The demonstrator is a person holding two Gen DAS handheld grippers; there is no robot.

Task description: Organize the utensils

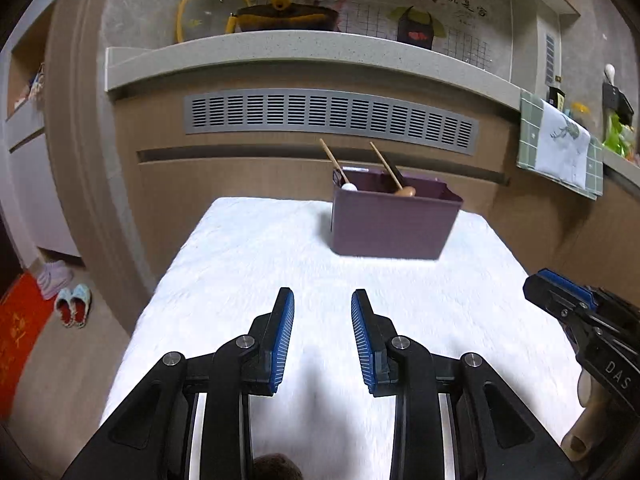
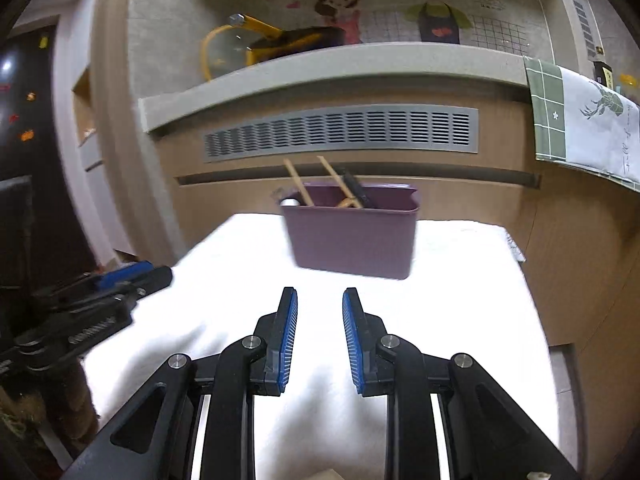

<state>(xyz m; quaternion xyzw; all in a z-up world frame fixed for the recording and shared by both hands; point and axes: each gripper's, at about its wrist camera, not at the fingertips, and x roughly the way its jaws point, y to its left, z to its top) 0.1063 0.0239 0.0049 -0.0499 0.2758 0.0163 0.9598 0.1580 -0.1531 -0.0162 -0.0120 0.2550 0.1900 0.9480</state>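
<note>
A purple bin [image 1: 390, 224] stands at the far end of the white-covered table [image 1: 248, 272]. Wooden-handled utensils [image 1: 386, 168] lean inside it, along with a black one. In the right wrist view the same bin [image 2: 352, 240] holds the utensils [image 2: 298, 182] too. My left gripper [image 1: 323, 300] hovers over the cloth, well short of the bin, open with nothing between its blue pads. My right gripper [image 2: 320, 296] is likewise open and empty, closer to the bin. Each gripper shows at the edge of the other's view: the right gripper [image 1: 568, 300] and the left gripper [image 2: 120, 280].
A wooden cabinet front with a grey vent grille [image 1: 332, 114] rises behind the table. On the stone counter [image 1: 304, 58] above sit a yellow-rimmed lid and a pan [image 1: 280, 16]. A green checked towel [image 1: 560, 148] hangs at right. Slippers [image 1: 74, 304] lie on the floor at left.
</note>
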